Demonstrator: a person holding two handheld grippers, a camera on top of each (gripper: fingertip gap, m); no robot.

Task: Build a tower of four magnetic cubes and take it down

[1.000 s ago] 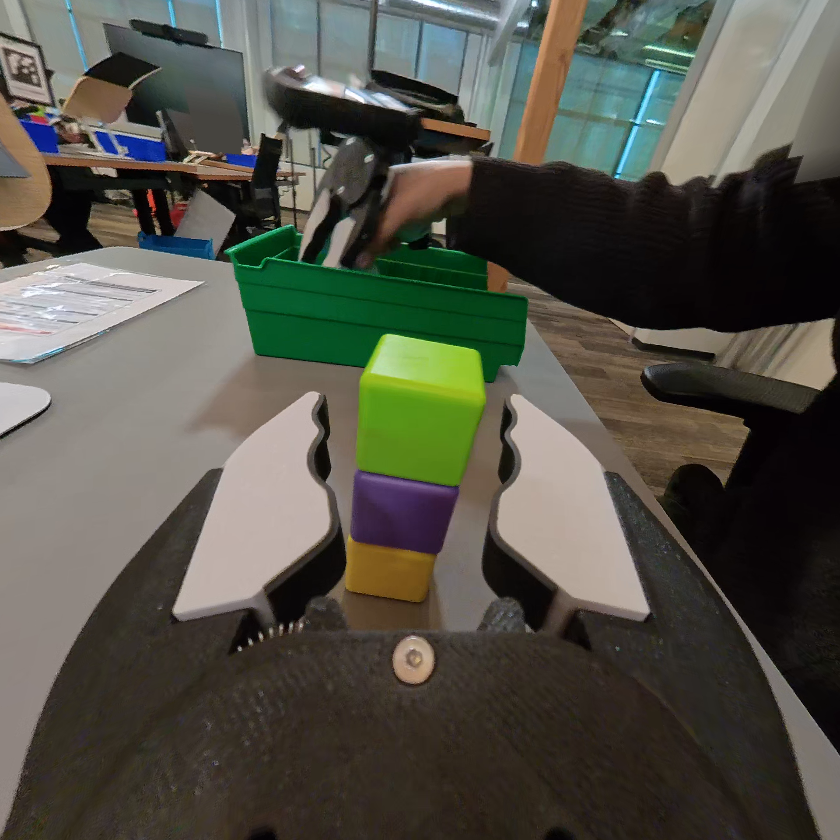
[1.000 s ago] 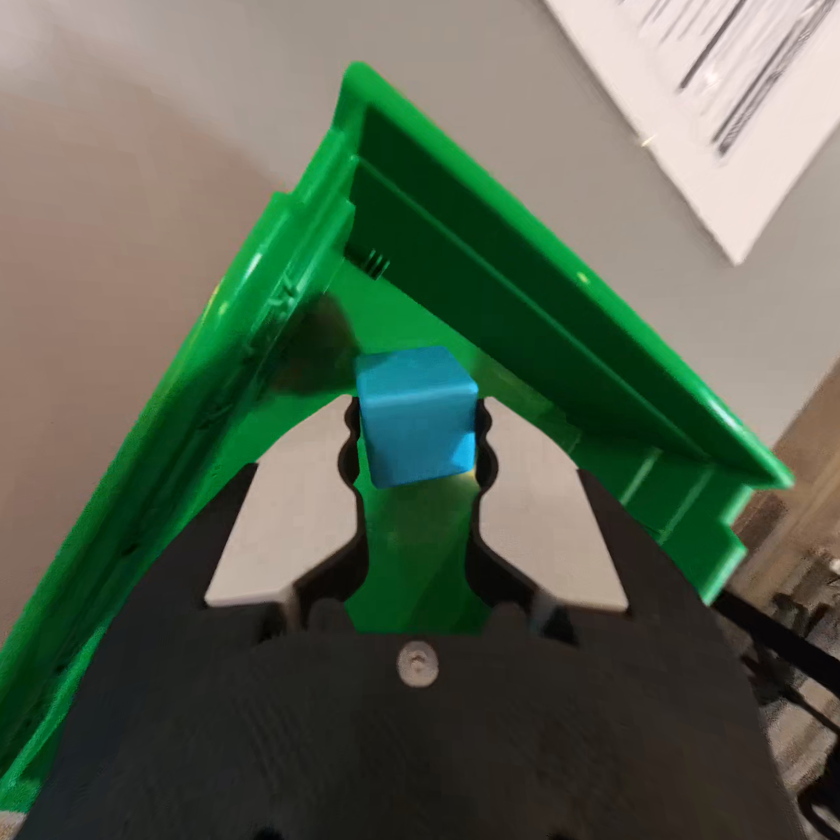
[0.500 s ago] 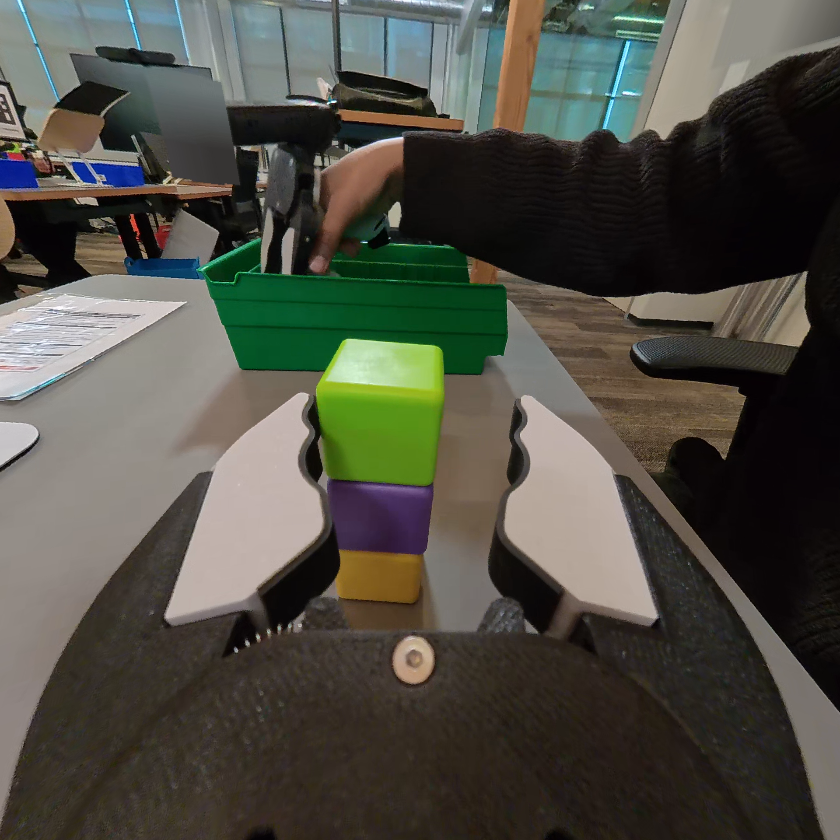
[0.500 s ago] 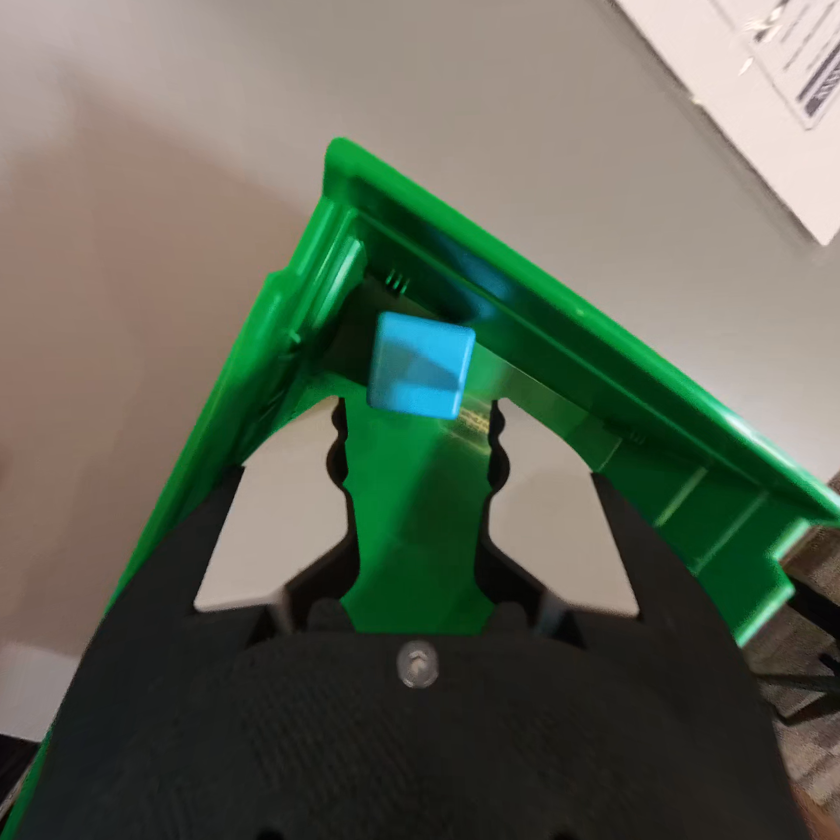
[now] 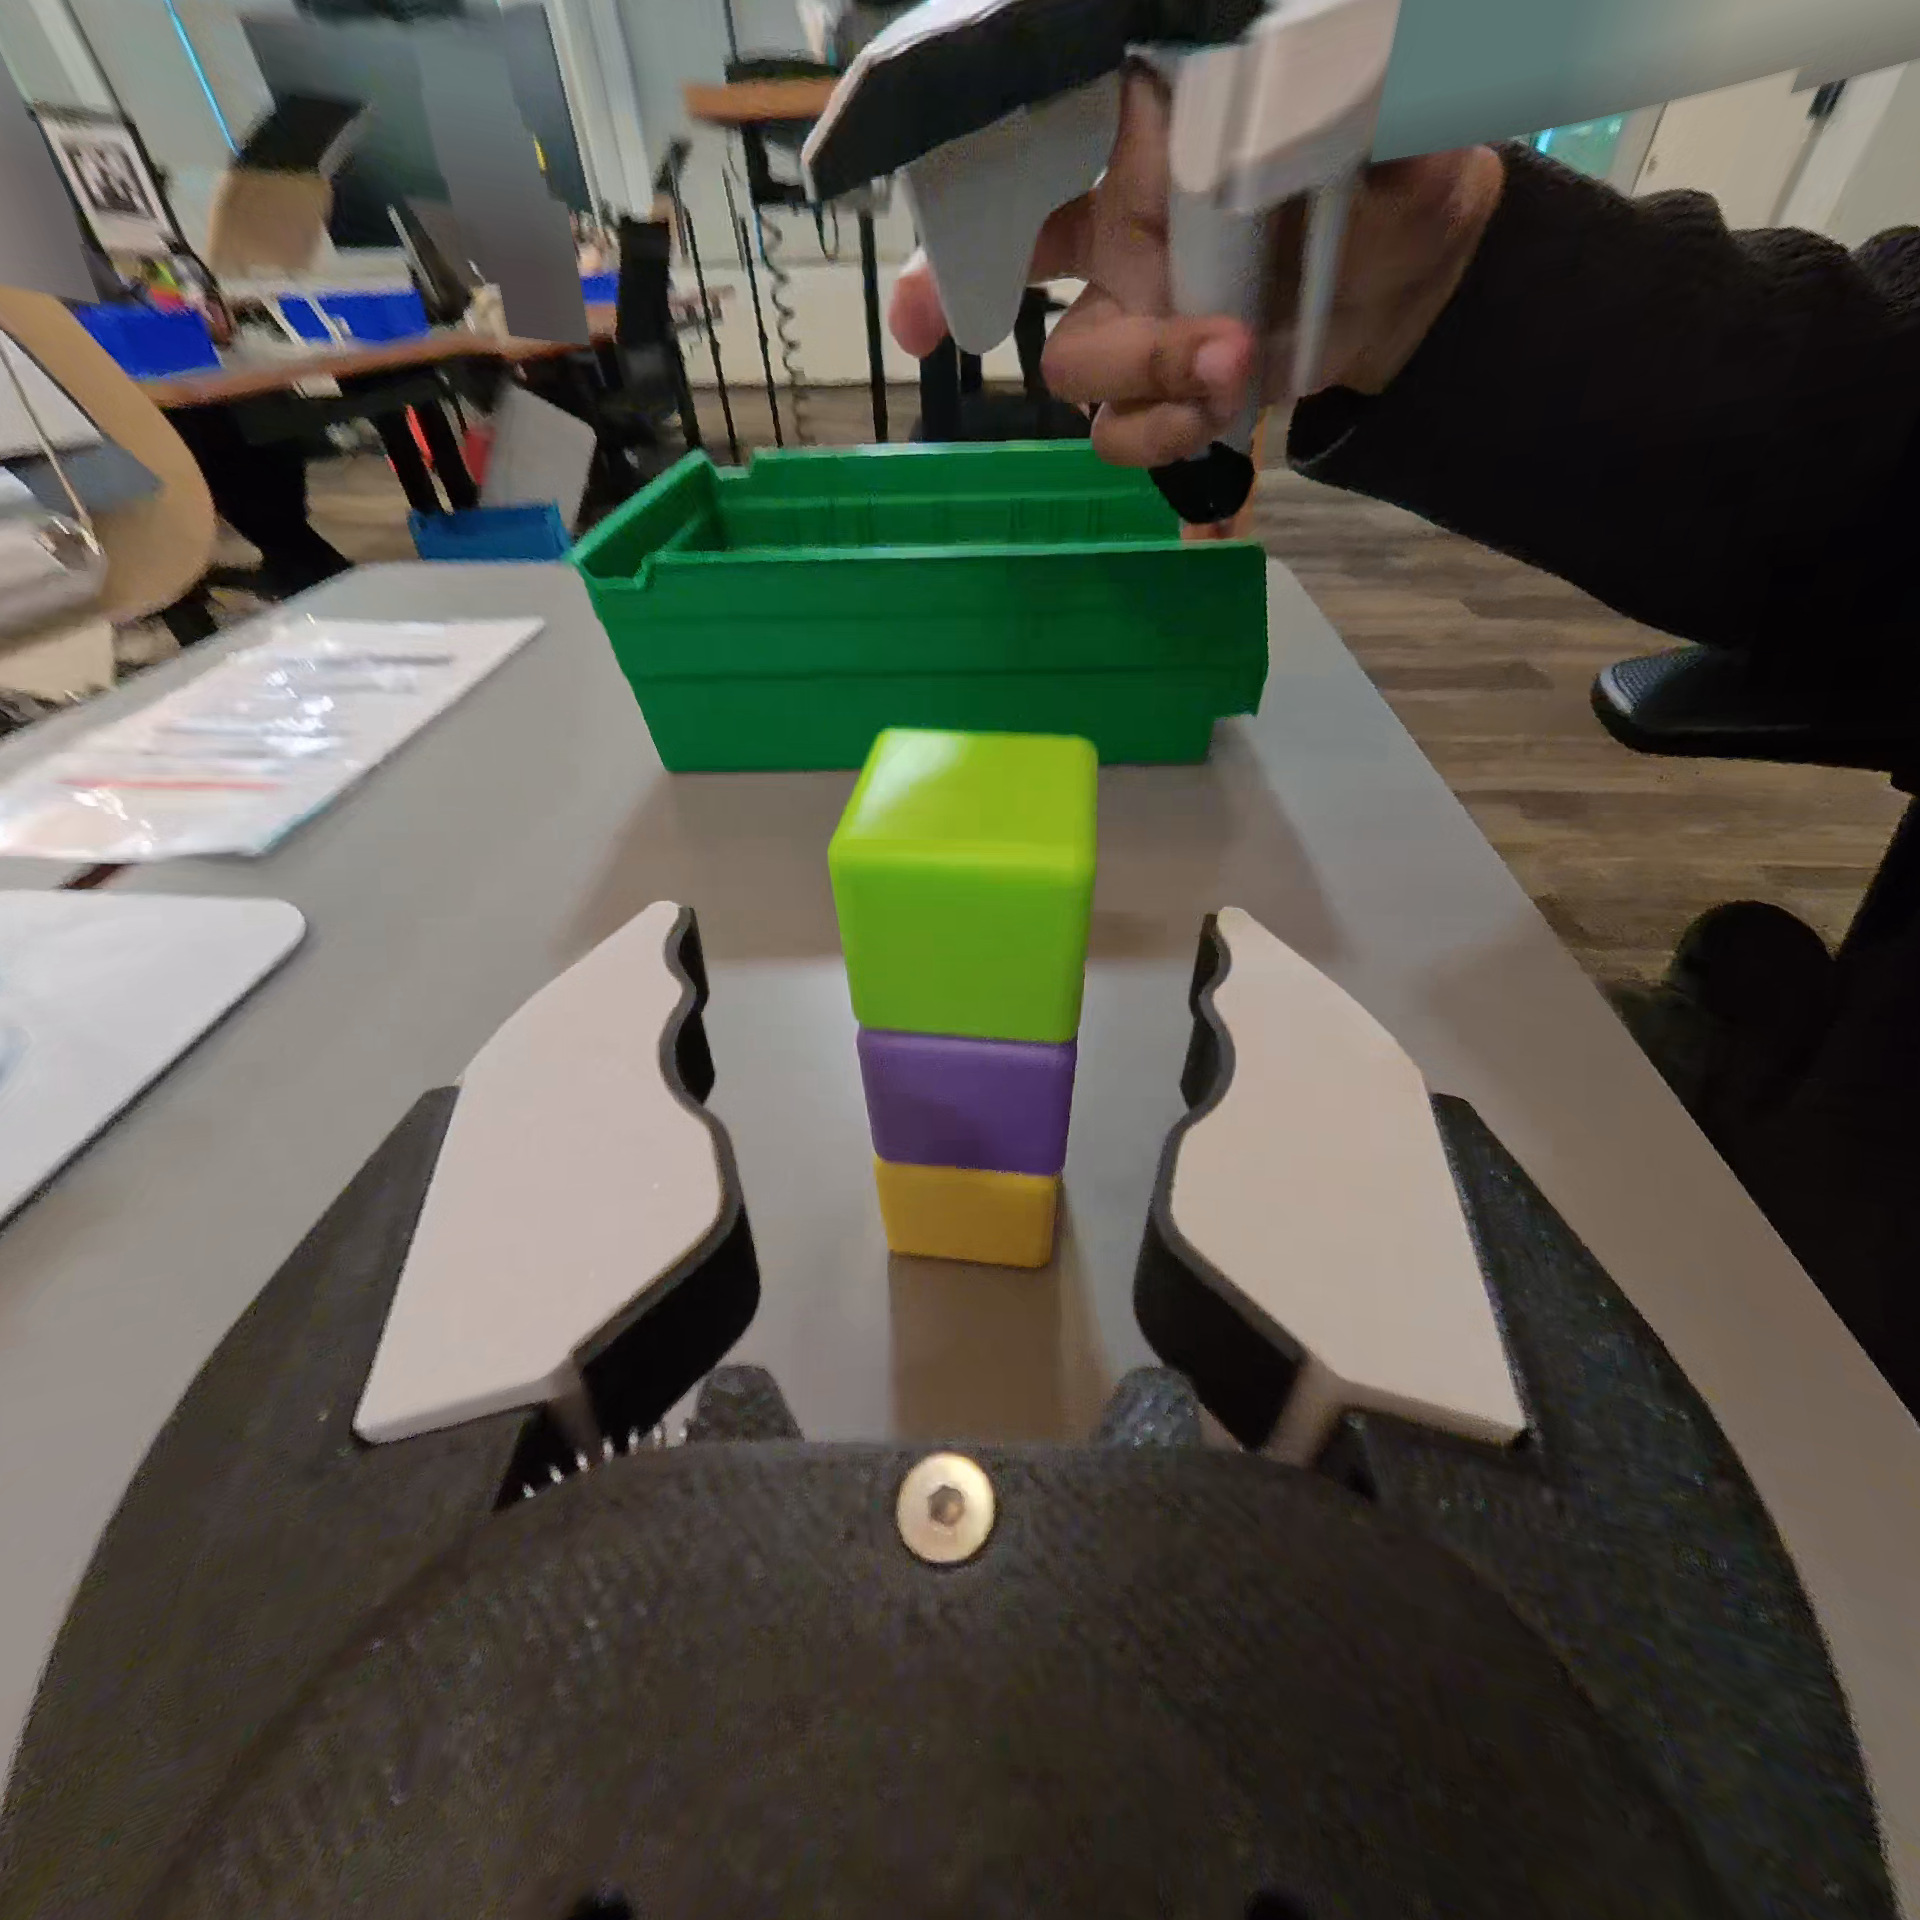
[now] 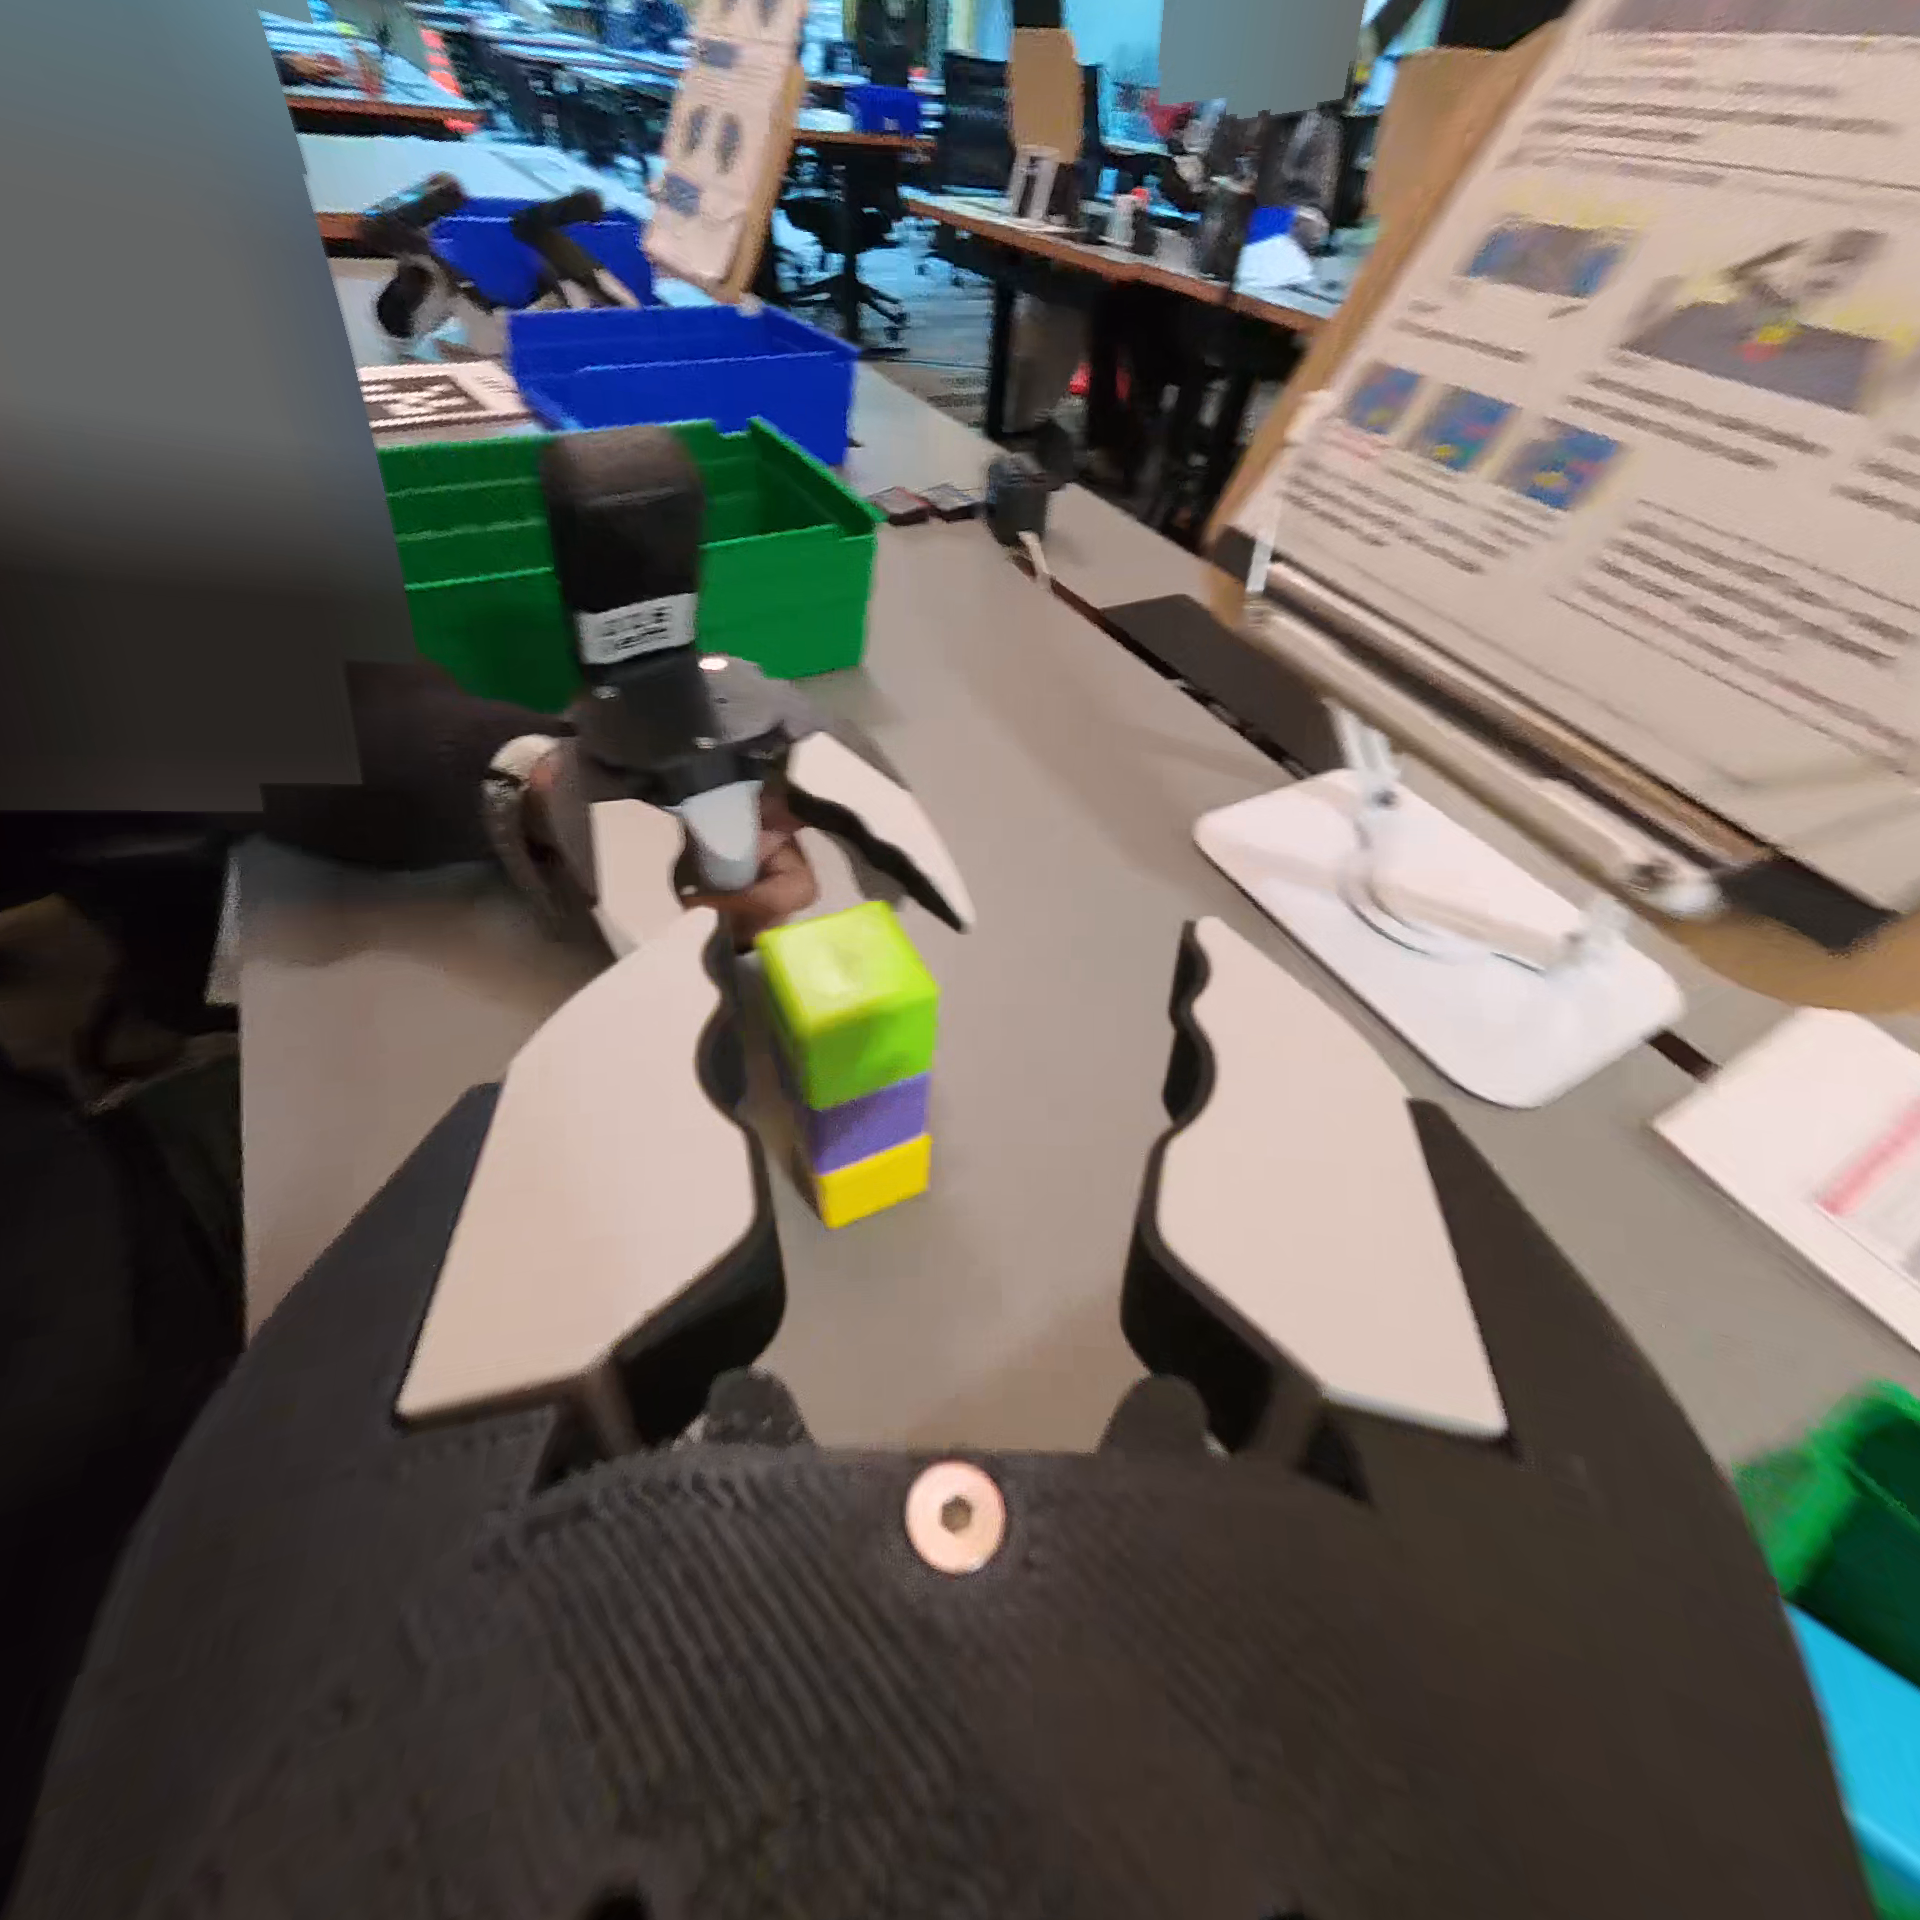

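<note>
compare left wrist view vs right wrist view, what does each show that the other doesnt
Only the left wrist view shows the inside far wall of the green bin, a black chair armrest past the table edge, and the person's hand on the right gripper's handle overhead.

Only the right wrist view shows a blue bin, a white stand carrying a printed board, and a second green bin behind the left gripper.

Both show the stack on the grey table: lime block on purple block on yellow block. Both grippers are open and empty.
</note>
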